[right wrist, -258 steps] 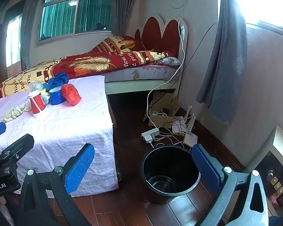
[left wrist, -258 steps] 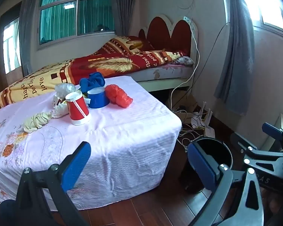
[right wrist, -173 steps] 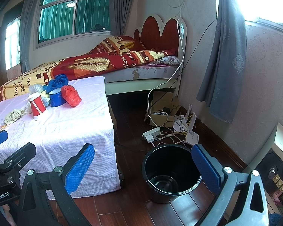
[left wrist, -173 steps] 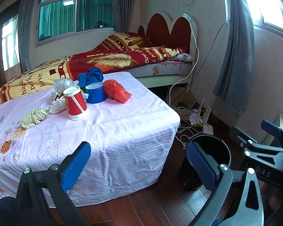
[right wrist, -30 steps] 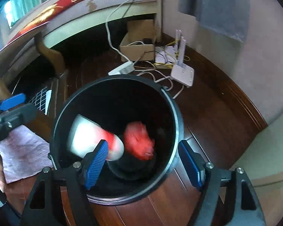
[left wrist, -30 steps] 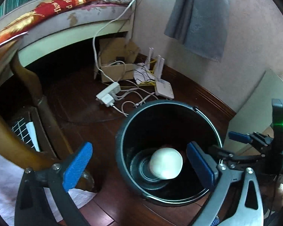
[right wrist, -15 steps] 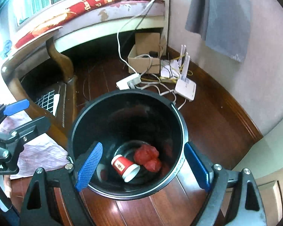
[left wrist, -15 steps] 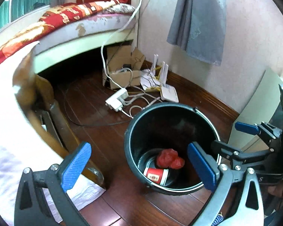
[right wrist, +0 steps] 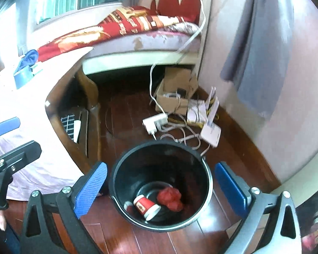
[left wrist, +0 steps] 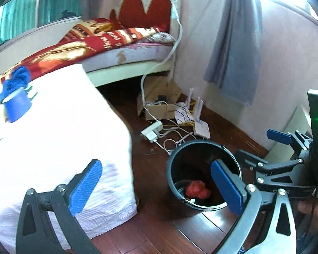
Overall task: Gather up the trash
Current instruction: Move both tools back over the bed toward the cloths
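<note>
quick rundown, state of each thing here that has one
black bucket: upright on the floor, uncovered
red paper cup: on its side in the bucket
red crumpled bag: in the bucket, beside the cup
blue cup: upright on the table
left hand-held gripper: open, empty
right hand-held gripper: jaws opening, nothing between them

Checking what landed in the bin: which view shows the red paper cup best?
Right wrist view. It looks almost straight down into the black bin, so the red paper cup shows whole, lying on its side beside the red bag. The left wrist view shows the bin and red bag, but its near wall hides the cup.
</note>
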### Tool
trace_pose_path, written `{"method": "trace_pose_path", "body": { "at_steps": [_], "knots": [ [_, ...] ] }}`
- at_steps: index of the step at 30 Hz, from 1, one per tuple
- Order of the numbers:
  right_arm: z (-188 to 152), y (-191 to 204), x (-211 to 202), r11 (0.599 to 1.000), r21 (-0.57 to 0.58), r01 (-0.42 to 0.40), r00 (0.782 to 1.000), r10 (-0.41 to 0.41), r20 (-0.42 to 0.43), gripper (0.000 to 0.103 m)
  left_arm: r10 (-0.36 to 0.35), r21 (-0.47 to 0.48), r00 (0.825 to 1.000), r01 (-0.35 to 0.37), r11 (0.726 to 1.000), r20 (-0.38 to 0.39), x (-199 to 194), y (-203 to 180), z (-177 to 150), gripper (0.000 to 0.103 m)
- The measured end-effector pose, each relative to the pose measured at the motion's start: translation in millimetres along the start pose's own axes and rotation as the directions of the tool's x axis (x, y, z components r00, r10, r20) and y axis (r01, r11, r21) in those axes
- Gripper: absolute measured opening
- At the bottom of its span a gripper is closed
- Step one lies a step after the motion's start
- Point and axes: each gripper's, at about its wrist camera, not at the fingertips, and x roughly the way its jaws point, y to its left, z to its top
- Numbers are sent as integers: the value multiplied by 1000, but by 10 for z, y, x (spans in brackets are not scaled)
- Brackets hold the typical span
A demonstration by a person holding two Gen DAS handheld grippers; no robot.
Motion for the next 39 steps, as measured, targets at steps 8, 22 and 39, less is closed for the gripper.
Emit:
{"method": "trace_pose_path", "body": {
  "at_steps": [8, 22, 39],
  "knots": [
    [358, 644, -325, 995, -91, -47, 991, 58, 124, 103, 90, -49, 993, -86, 995, 80, -536, 489, 59, 103],
    [699, 1672, -336, 960, -164, -225, 957, 250, 148, 103, 263, -171, 954, -237, 956, 146, -1133, 1351, -135, 103],
    [823, 2713, -442, 883, -289, -371, 889, 427, 165, 103, 458, -238, 886, -432, 870, 66, -1484, 2121, -456, 103]
  ]
}}
